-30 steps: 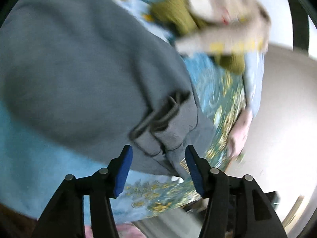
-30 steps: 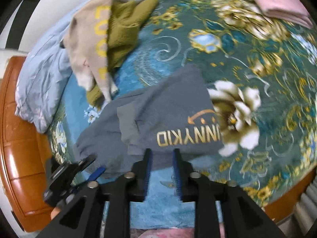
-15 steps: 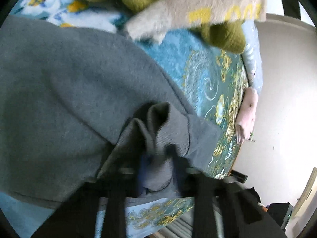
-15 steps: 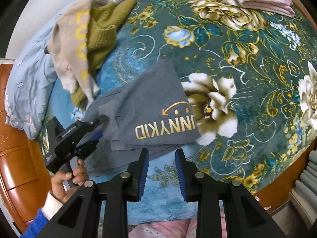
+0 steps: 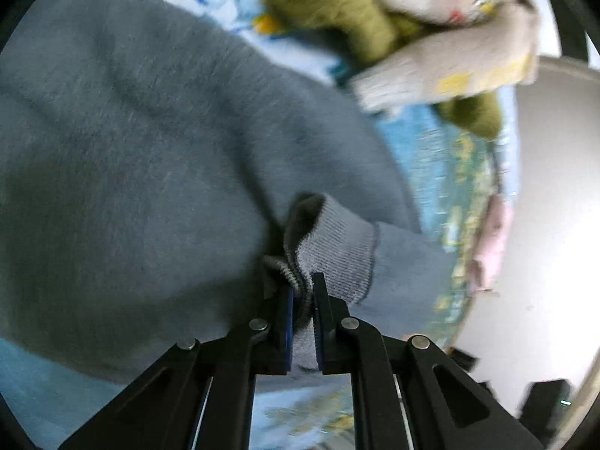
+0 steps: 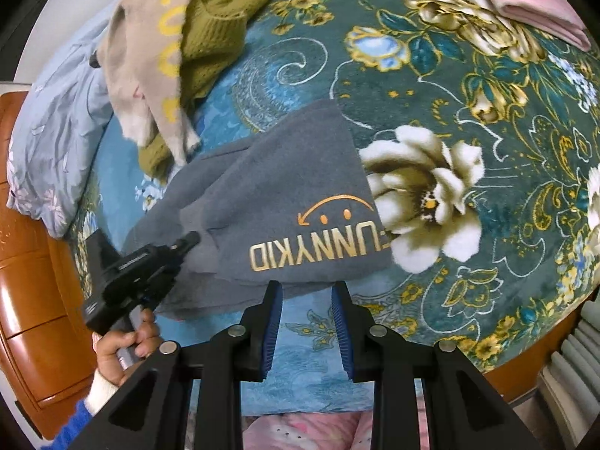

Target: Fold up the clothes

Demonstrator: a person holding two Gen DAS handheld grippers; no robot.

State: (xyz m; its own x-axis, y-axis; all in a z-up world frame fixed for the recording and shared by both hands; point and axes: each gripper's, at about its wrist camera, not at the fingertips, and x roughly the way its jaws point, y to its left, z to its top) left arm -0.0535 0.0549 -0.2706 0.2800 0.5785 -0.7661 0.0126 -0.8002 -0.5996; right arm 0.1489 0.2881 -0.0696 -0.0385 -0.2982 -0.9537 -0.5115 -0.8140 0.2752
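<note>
**Grey sweatshirt, fold in progress: sleeve cuff in hand**

Step in hand, as judged: the grey sweatshirt (image 6: 285, 202) lies partly folded on the floral bedspread (image 6: 468, 120), printed gold lettering up, and a sleeve is being taken by its end for the next fold.

Entries, left to right:

- Left gripper (image 5: 302, 292): jaws clenched on the ribbed cuff (image 5: 337, 247) of the sweatshirt sleeve; fabric is bunched between the blue pads. In the right wrist view the same tool sits at the sweatshirt's left edge, held by the person's hand (image 6: 123, 341).
- Wooden bed frame (image 6: 33, 270): one, along the left edge of the bed.
- Pale blue bedding (image 6: 56, 135): one heap, at the bed's far left corner.
- Unfolded clothes: two, a beige garment with yellow lettering (image 6: 150, 60) draped over an olive knit (image 6: 221, 18), near the sweatshirt's far edge but apart from it.
- Grey sweatshirt: one, centre of the bed.
- Right gripper (image 6: 305, 322): jaws released, nothing between them, hovering just short of the sweatshirt's near hem.
- Pink folded item (image 6: 532, 0): one, far right corner, well apart.

Next move, as judged: carry the pinched cuff across the body so the sleeve lies flat; the free right gripper can pin or take the near hem to stop the layers sliding.
</note>
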